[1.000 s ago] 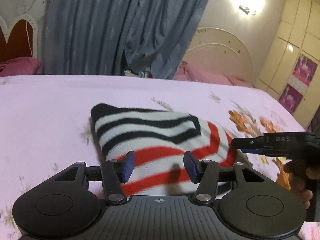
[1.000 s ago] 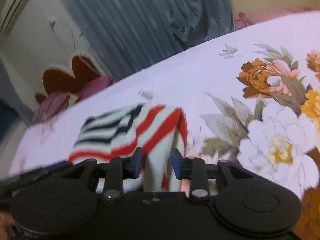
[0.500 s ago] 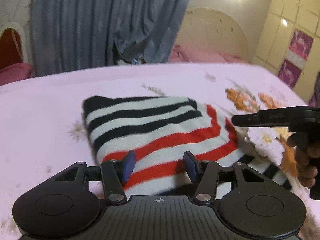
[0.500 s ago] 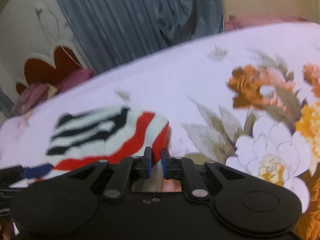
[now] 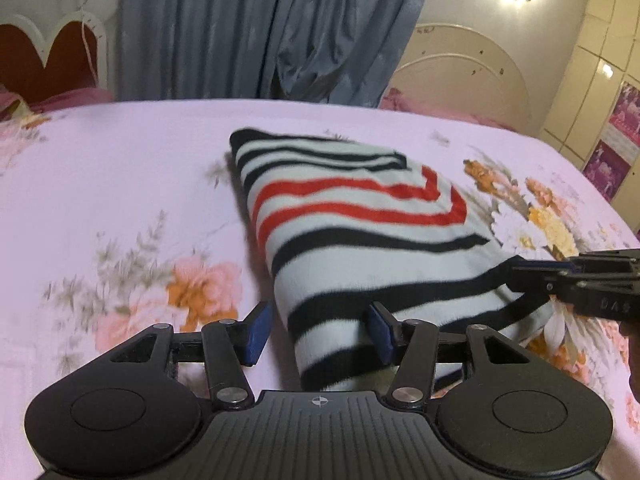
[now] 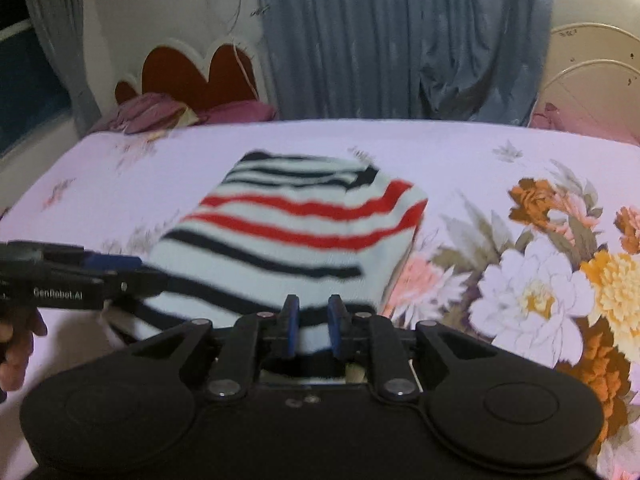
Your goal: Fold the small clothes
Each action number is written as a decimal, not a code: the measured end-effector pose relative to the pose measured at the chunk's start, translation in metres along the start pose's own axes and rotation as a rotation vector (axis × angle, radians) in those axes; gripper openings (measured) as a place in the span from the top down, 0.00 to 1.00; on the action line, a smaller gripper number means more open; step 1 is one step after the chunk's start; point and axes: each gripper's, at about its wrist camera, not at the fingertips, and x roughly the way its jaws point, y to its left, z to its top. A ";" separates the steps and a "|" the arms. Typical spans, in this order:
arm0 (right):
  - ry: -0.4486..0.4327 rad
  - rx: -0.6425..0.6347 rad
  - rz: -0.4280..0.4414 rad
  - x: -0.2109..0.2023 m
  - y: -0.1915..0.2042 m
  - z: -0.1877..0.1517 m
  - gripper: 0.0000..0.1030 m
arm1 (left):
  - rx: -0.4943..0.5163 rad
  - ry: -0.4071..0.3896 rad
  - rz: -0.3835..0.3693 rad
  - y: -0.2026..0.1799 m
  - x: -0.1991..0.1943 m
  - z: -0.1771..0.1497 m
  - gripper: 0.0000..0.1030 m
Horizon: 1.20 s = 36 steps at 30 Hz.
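2 claws frame my view of the striped sweater (image 5: 360,240), which lies folded on the bed (image 5: 120,184), over its pink floral sheet. My left claw (image 5: 318,330) is spread wide at the garment's near left corner, its blue pads (image 5: 258,332) on either side of the edge without pinching it. My right claw (image 6: 313,326) sits at the near edge with its pads only narrowly apart; I cannot tell whether cloth is caught between them. A grey curtain (image 5: 260,28) hangs behind the bed.
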 end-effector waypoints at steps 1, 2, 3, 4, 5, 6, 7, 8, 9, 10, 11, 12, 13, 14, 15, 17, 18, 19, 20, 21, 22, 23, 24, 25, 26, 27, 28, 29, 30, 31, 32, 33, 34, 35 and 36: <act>0.020 -0.025 -0.025 0.003 0.002 -0.004 0.92 | 0.000 0.008 0.007 -0.001 0.001 -0.003 0.49; 0.041 -0.047 -0.044 0.006 0.003 -0.008 0.93 | -0.001 0.016 0.015 -0.003 0.003 -0.007 0.49; 0.075 -0.067 -0.065 0.013 0.004 -0.012 0.96 | -0.006 0.027 0.020 -0.004 0.004 -0.012 0.49; 0.100 -0.090 -0.085 0.017 0.005 -0.019 1.00 | -0.015 0.036 0.023 -0.003 0.007 -0.017 0.49; 0.100 -0.124 -0.101 0.020 0.007 -0.024 1.00 | -0.029 0.043 0.024 -0.003 0.009 -0.022 0.49; 0.091 -0.157 -0.116 0.021 0.012 -0.028 1.00 | -0.045 0.042 0.023 -0.002 0.010 -0.027 0.49; 0.086 -0.174 -0.131 0.021 0.016 -0.030 1.00 | -0.065 0.039 0.020 0.000 0.010 -0.031 0.49; 0.088 -0.172 -0.137 0.021 0.018 -0.030 1.00 | -0.083 0.035 0.020 0.001 0.009 -0.032 0.49; 0.091 -0.156 -0.132 0.020 0.017 -0.029 1.00 | -0.090 0.034 0.023 0.000 0.008 -0.032 0.49; 0.094 -0.141 -0.123 0.019 0.015 -0.027 1.00 | -0.090 0.033 0.028 -0.001 0.005 -0.031 0.49; 0.093 -0.129 -0.112 0.015 0.013 -0.025 1.00 | -0.080 0.019 0.036 -0.004 0.000 -0.027 0.49; 0.075 -0.112 -0.095 0.008 0.011 -0.021 0.96 | -0.059 -0.006 0.051 -0.008 -0.005 -0.023 0.49; 0.044 -0.095 -0.076 0.001 0.008 -0.017 0.84 | -0.037 -0.026 0.070 -0.012 -0.009 -0.018 0.48; 0.011 -0.083 -0.065 -0.006 0.006 -0.012 0.78 | -0.020 -0.045 0.085 -0.015 -0.011 -0.012 0.44; -0.018 -0.077 -0.081 -0.010 0.004 -0.007 0.64 | -0.015 -0.055 0.086 -0.017 -0.010 -0.006 0.39; -0.027 -0.066 -0.123 -0.005 -0.002 0.004 0.59 | -0.003 -0.077 0.107 -0.020 -0.005 0.007 0.31; -0.018 -0.037 -0.120 0.002 -0.008 0.011 0.61 | 0.003 -0.079 0.113 -0.022 0.000 0.013 0.31; -0.018 -0.002 -0.106 0.008 -0.014 0.016 0.62 | 0.002 -0.080 0.114 -0.022 0.005 0.018 0.31; -0.015 0.035 -0.095 0.014 -0.021 0.021 0.63 | -0.003 -0.076 0.117 -0.023 0.011 0.023 0.31; -0.009 0.071 -0.077 0.020 -0.026 0.025 0.65 | -0.008 -0.065 0.121 -0.024 0.018 0.026 0.30; -0.004 0.099 -0.056 0.024 -0.030 0.028 0.69 | -0.013 -0.045 0.125 -0.024 0.024 0.028 0.30; 0.003 0.109 -0.050 0.028 -0.032 0.028 0.70 | -0.020 -0.007 0.135 -0.024 0.032 0.030 0.30; 0.015 0.101 -0.057 0.033 -0.031 0.027 0.71 | -0.023 0.023 0.142 -0.026 0.037 0.030 0.30; 0.031 0.077 -0.076 0.038 -0.029 0.025 0.72 | -0.018 0.036 0.146 -0.028 0.039 0.030 0.30; 0.053 0.054 -0.097 0.043 -0.028 0.023 0.72 | -0.012 0.039 0.151 -0.030 0.040 0.029 0.30; 0.075 0.040 -0.106 0.048 -0.028 0.019 0.72 | -0.008 0.044 0.157 -0.030 0.041 0.028 0.30; 0.075 0.045 -0.102 0.049 -0.029 0.017 0.72 | -0.010 0.049 0.160 -0.030 0.042 0.027 0.30; 0.073 0.054 -0.099 0.049 -0.030 0.015 0.72 | -0.013 0.051 0.161 -0.030 0.043 0.026 0.29; 0.073 0.057 -0.097 0.049 -0.031 0.015 0.72 | -0.014 0.052 0.162 -0.029 0.044 0.025 0.29; 0.075 0.056 -0.095 0.049 -0.031 0.016 0.72 | -0.016 0.052 0.164 -0.028 0.044 0.025 0.27; 0.077 0.056 -0.094 0.049 -0.031 0.016 0.72 | -0.016 0.053 0.166 -0.028 0.044 0.025 0.27; 0.079 0.057 -0.092 0.049 -0.032 0.016 0.71 | -0.016 0.055 0.166 -0.028 0.044 0.026 0.26; 0.081 0.063 -0.087 0.049 -0.033 0.018 0.70 | -0.018 0.055 0.164 -0.028 0.042 0.027 0.26; 0.077 0.073 -0.078 0.046 -0.035 0.019 0.68 | -0.019 0.042 0.160 -0.028 0.038 0.028 0.26; 0.062 0.088 -0.072 0.042 -0.037 0.021 0.63 | -0.019 0.024 0.157 -0.027 0.034 0.030 0.25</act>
